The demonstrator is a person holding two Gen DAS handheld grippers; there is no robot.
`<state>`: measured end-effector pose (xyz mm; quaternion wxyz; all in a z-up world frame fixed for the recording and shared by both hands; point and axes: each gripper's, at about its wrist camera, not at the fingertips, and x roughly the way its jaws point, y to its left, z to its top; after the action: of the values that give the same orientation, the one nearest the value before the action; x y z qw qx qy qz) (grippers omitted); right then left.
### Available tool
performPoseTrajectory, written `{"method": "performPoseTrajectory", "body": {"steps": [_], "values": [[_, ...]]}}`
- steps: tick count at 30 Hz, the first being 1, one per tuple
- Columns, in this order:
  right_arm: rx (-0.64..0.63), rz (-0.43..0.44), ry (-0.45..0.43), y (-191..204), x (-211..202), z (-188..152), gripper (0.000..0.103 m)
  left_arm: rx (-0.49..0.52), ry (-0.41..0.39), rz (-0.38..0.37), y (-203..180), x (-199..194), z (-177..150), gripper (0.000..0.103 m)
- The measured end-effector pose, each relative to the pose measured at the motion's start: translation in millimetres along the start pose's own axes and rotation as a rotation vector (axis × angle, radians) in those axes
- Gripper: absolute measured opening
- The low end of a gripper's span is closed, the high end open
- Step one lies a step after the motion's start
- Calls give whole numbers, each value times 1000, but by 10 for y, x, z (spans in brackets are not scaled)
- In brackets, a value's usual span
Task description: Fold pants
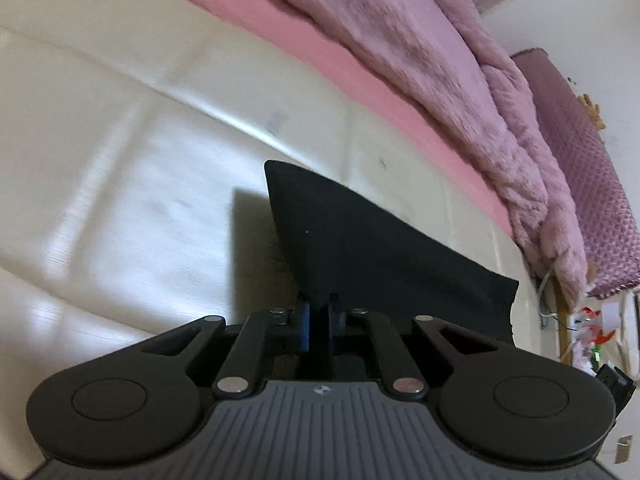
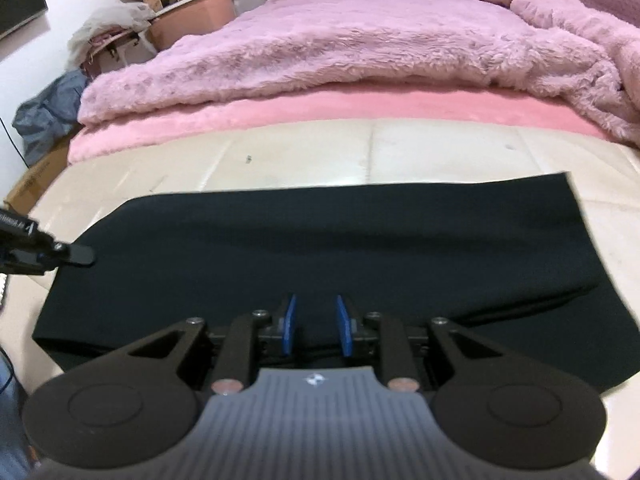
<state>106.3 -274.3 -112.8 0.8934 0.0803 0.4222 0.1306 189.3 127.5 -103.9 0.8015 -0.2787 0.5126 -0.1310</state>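
Right wrist: flat black pants (image 2: 360, 248).

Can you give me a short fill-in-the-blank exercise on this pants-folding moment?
1. The left gripper has its jaws closed on a corner of the ____ pants.
2. The right gripper hovers above the pants with its jaws ____.
3. The pants lie on a cream surface; behind it runs a pink sheet, and on that lies a fluffy ____ blanket.

Missing words: black; open; pink
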Motion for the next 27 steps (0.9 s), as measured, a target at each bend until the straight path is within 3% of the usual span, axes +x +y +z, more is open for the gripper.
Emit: {"method": "performPoseTrajectory", "body": {"steps": [6,9,13,20,25,27], "values": [[3,-34,3,8,-73,8,19,6,-75,39,120,-506,260,7],[29,-53,-6,-82,-131,-4,19,33,-92,37,-44,-647,346,7],[48,-68,-18,-203,-203,-24,19,49,-95,-23,-393,-711,380,7],[56,-82,-30,-409,-260,-21,19,141,-91,-69,-1217,-584,298,7],[77,-65,-42,-545,-302,-35,16,188,-48,-83,-1765,-292,178,7],[88,-62,-44,-601,-310,-37,11,216,-32,-73,-1971,-122,109,7]]}}
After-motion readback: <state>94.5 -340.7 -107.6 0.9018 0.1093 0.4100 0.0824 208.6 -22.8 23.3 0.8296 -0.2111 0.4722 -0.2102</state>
